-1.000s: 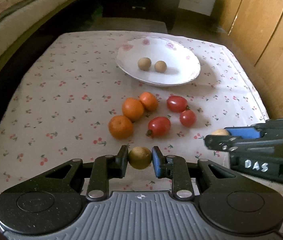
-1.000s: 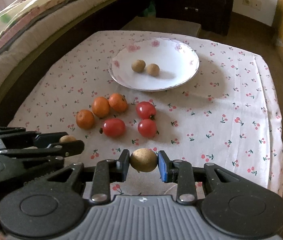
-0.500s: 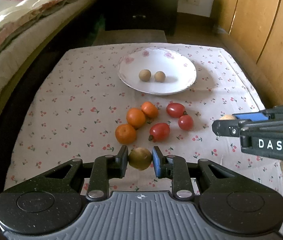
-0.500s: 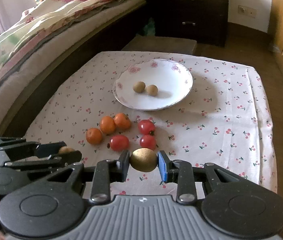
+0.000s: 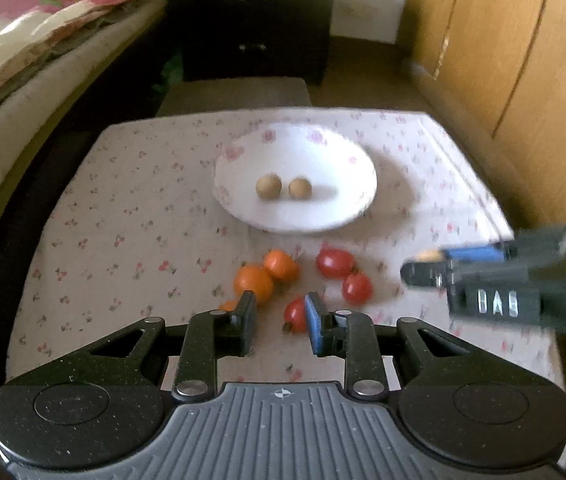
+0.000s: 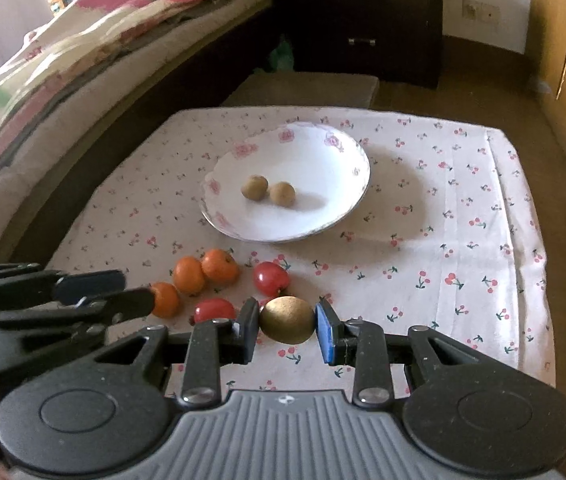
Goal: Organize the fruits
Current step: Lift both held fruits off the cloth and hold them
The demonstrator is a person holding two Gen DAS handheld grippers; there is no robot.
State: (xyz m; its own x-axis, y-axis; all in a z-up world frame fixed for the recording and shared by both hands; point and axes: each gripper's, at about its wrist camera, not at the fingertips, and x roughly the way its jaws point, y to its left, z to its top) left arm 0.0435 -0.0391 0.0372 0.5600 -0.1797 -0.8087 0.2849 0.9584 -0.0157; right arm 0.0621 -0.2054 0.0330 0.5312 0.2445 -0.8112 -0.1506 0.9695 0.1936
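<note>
L gripper (image 5: 279,314): black two-finger tool, jaws slightly apart w/ nothing btwn them; they have just been opening. Seen thru the gap: cloth + edge of a tomato.
R gripper (image 6: 287,320): jaws closed on a small golden-brown round fruit (image 6: 287,320), pads pressing both its sides, held above the near part of the table.
R gripper from L cam: enters at right edge, blurred, "DAS" lettering on its side, bit of tan fruit showing at the tip.
L gripper from R cam: at left edge, fingers near the nearest orange, no fruit visible in them.
Plate: white round plate w/ pink flower rim (image 6: 347,208), mid-table, far side of the loose fruit.
On plate: two small tan round fruits (image 6: 255,187) (image 6: 282,194), touching or nearly so, approx centre.
Oranges: three small orange mandarins (image 6: 219,266) (image 6: 189,275) (image 6: 165,299) in a close cluster on the cloth, btwn plate and grippers, left of the tomatoes.
Tomatoes: red cherry tomatoes (image 6: 270,278) (image 6: 215,310) just beside the mandarins; L cam shows three (image 5: 335,263) (image 5: 357,288) (image 5: 295,314).
Table cover: white cloth w/ small red cherry print (image 6: 463,240), over the whole top.
Surroundings: bed w/ patterned blanket (image 6: 83,52) along the left, dark drawer chest (image 6: 363,20) behind, wooden cupboard doors (image 5: 523,60) at right.
Image quality: L cam motion-blurred; R cam sharp.
</note>
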